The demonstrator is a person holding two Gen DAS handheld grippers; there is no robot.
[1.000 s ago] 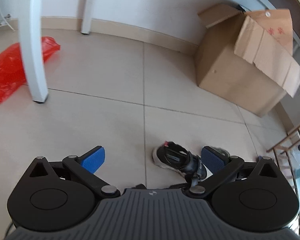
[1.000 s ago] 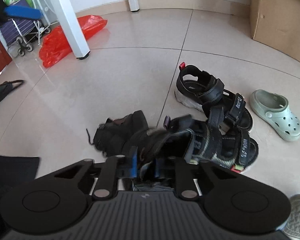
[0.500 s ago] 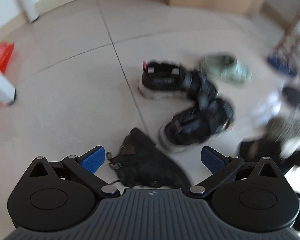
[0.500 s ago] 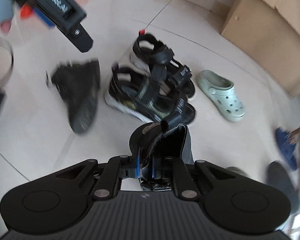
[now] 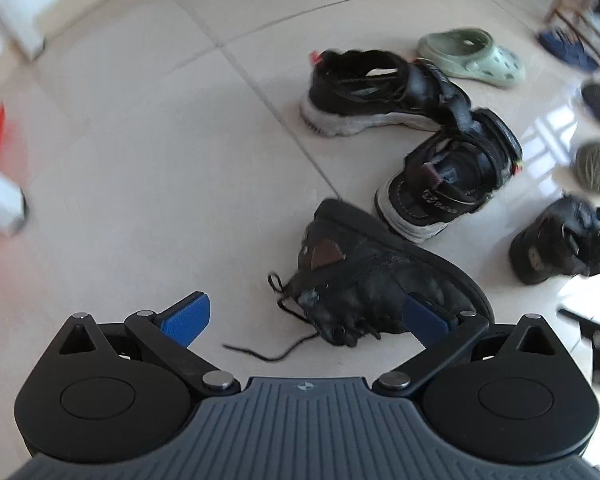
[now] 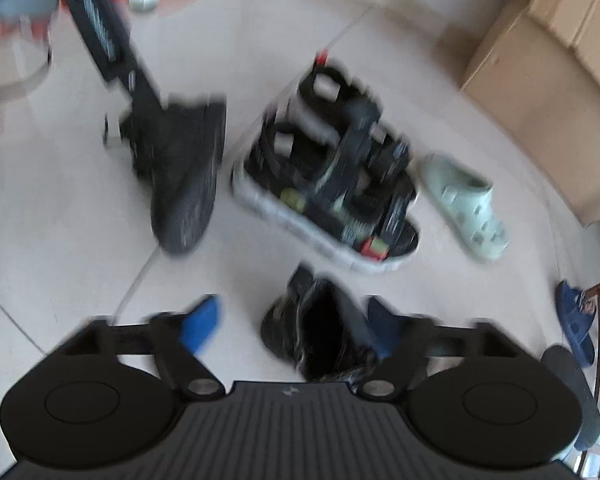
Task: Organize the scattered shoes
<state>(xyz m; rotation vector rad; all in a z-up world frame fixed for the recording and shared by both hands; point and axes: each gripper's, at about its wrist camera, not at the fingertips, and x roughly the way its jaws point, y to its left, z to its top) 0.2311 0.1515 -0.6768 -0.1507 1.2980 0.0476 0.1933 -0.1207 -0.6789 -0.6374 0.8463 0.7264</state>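
Pale tiled floor (image 5: 148,152), glossy, with shoes scattered across it and a cardboard box (image 6: 548,80) off by the wall. Left gripper (image 5: 306,316) spread wide, low over a black lace-up shoe (image 5: 380,280) lying on its side, laces trailing on the tile; right blue pad overlapping the shoe's toe end, left pad well clear of it, contact not certain. Just beyond, two black sandals (image 5: 420,128) with pale soles, touching each other, one tipped against the other. Pale green clog (image 5: 472,56) past them, near but apart. Right gripper (image 6: 296,326) also spread wide, blurred, with a second black shoe (image 6: 320,332) standing on the floor between its fingers; no pinch on it visible. Seen from the right wrist, left gripper's arm reaching down onto the lace-up shoe. Blue slipper (image 6: 576,316) at far right.
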